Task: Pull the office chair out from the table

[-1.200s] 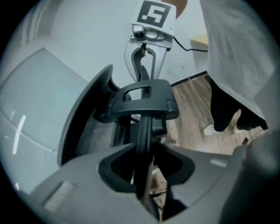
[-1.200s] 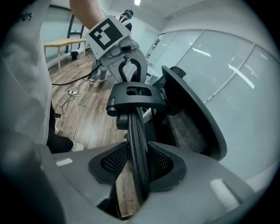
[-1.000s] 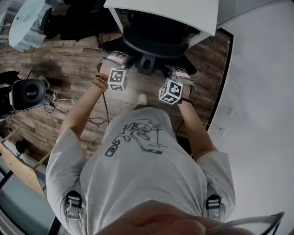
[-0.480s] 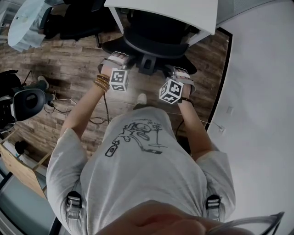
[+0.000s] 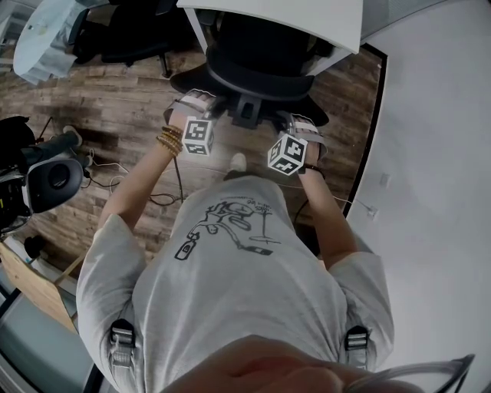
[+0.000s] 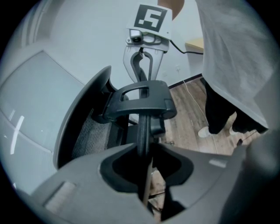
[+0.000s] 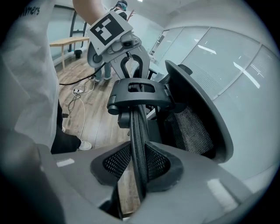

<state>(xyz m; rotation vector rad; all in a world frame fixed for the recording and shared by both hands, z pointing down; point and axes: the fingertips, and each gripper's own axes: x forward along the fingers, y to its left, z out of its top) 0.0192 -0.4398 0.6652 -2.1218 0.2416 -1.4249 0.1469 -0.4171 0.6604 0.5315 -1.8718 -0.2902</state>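
Note:
A black mesh office chair [image 5: 257,65] stands with its seat under the white table [image 5: 291,19]. My left gripper [image 5: 201,100] and right gripper [image 5: 298,123] are each clamped on the top rim of the chair's back, on either side of the headrest bracket [image 5: 245,107]. In the left gripper view my left gripper [image 6: 144,151] has the thin rim [image 6: 142,127] pinched between its pads; its jaws have just been closing on it. In the right gripper view my right gripper [image 7: 138,168] presses on the mesh rim [image 7: 139,131]. Each gripper view shows the other gripper beyond the bracket.
A pale wall [image 5: 437,153] runs close on the right. On the wooden floor to the left are cables [image 5: 165,201], a dark rounded device [image 5: 50,180] and a wooden box [image 5: 31,276]. Another black chair [image 5: 130,38] and a pale round table [image 5: 42,38] stand at the far left.
Both grippers and the chair's back have come a little way out from the table's edge, toward the person. The dark device at the left has shifted.

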